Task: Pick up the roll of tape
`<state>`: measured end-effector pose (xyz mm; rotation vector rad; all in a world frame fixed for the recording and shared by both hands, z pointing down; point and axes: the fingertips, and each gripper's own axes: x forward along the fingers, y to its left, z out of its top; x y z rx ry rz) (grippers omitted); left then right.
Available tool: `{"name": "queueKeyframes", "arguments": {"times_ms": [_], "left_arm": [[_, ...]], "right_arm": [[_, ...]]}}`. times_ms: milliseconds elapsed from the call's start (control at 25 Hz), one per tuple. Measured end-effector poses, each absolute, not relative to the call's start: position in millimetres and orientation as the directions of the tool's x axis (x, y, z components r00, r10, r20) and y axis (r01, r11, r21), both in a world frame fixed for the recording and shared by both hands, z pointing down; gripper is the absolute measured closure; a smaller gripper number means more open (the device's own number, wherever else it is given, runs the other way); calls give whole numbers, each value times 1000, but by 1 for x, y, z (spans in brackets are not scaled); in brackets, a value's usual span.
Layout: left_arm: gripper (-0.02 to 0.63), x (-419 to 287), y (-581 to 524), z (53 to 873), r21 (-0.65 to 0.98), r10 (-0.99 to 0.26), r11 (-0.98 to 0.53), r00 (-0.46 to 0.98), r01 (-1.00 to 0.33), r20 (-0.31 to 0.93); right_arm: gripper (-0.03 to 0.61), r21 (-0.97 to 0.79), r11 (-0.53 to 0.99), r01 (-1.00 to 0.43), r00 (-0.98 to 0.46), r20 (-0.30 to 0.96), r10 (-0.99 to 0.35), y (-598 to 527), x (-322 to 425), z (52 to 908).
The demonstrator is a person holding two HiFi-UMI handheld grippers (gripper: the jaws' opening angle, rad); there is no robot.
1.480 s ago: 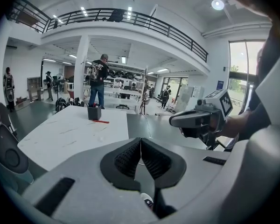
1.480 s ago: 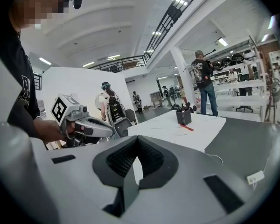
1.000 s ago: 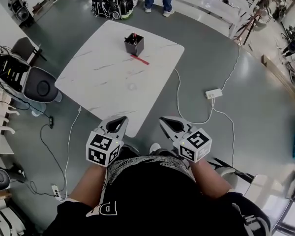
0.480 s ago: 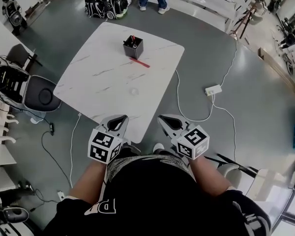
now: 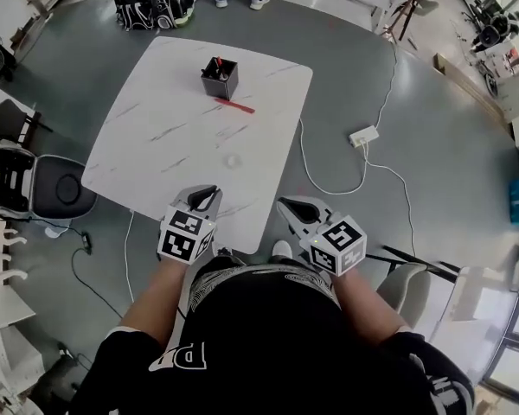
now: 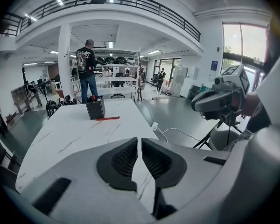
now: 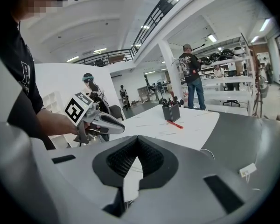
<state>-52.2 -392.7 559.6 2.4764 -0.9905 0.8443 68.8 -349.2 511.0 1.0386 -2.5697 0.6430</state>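
Two items in my hands: left gripper [image 5: 210, 194], jaws together, empty; right gripper [image 5: 287, 206], likewise. One roll of tape [image 5: 233, 160] on white table [image 5: 147, 137], well apart from both.

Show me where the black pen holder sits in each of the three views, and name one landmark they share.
Head view: black pen holder upper centre-left, near the table's far edge.
Left gripper view: pen holder left of centre, above the jaws.
Right gripper view: pen holder right of centre, above the jaws.
Shared landmark: the red pen lying on the table beside it.
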Motion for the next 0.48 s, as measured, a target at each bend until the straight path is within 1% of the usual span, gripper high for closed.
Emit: {"name": "queueKeyframes", "arguments": {"times_ms": [320,400,480], "left_arm": [[586,-44,-446,615,103,-430,-744,591,-661,683],[569,-40,-455,629,107,-406,-754,588,-648,700],[526,-36,-462,641,113,-381,-765,587,-634,714]], "right_arm": [[574,-281,557,-782,-618,463,-635,-357,75,521],[574,-280,532,-799,-597,470,-650,-358,79,524],[574,-280,505,-816,-575,477,-664,-358,83,527]]}}
